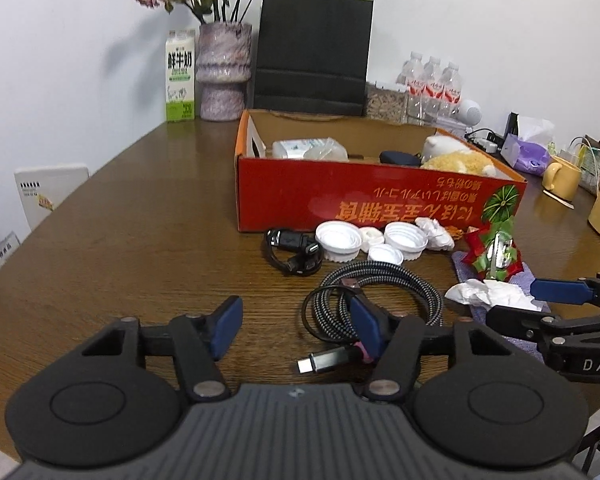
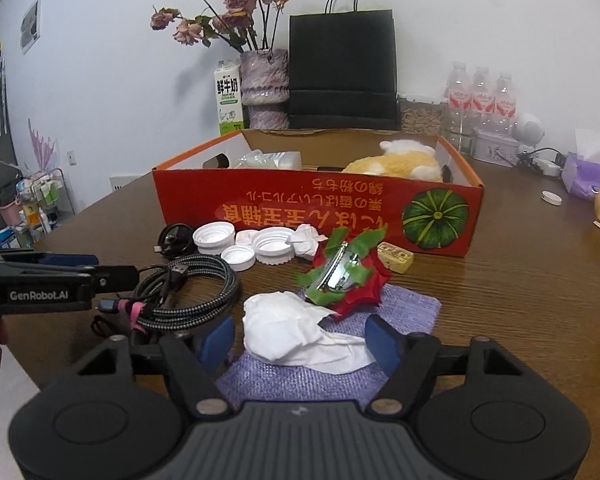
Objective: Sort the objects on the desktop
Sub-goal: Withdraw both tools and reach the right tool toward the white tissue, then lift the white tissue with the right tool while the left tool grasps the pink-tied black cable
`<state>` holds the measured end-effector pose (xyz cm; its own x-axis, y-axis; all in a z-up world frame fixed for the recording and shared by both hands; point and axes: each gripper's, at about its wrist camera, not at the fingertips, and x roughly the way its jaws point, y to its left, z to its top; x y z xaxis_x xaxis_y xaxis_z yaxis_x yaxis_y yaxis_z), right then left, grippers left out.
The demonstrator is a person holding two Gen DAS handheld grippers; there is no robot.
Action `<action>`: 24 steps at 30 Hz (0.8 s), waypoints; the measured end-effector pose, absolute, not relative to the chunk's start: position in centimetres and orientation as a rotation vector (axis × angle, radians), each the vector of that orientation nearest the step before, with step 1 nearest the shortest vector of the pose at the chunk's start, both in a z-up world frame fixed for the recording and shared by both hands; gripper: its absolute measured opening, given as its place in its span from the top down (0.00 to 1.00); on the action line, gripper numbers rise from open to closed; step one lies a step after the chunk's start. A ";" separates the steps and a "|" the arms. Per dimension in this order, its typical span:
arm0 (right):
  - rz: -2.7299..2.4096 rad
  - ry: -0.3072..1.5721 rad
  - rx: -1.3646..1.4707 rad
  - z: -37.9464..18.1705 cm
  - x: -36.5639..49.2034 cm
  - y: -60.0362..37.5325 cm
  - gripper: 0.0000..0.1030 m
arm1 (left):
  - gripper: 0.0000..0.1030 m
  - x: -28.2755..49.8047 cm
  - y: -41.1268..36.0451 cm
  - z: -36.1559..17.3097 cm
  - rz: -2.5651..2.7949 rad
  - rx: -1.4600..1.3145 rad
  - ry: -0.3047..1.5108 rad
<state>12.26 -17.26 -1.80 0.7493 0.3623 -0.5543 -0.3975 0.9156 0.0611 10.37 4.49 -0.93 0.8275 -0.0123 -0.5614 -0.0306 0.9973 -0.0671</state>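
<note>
I am at the pick-up step, both tools low over the clutter in front of the red cardboard box (image 2: 316,212). My left gripper (image 1: 296,326) stands part open, nothing pinched; its right pad sits over the braided cable coil (image 1: 380,292), the plug lying between the pads. My right gripper (image 2: 302,340) is part open around the crumpled white tissue (image 2: 296,332) on the purple cloth (image 2: 412,308), pads not yet pressing. Next, I judge, each must close squarely, then lift toward the box.

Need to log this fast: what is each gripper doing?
Left gripper: open, holding nothing.
Right gripper: open around the crumpled tissue, not gripping.
</note>
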 end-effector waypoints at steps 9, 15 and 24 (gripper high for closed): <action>0.435 0.607 -0.069 -2.3 12.6 -17.0 0.62 | 0.89 11.2 5.2 -1.3 -0.048 -0.169 0.635; 0.444 0.592 -0.058 -2.1 12.1 -17.3 0.81 | 0.96 10.8 5.2 -1.0 -0.035 -0.189 0.617; 0.443 0.546 -0.039 -1.0 11.1 -18.1 0.85 | 0.97 10.0 5.2 0.2 -0.048 -0.204 0.560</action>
<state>11.09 -18.14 -1.02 0.7629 0.3975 -0.5100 -0.4179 0.9050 0.0802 9.98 5.15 0.23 0.8467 -0.1010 -0.5225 -0.0099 0.9786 -0.2053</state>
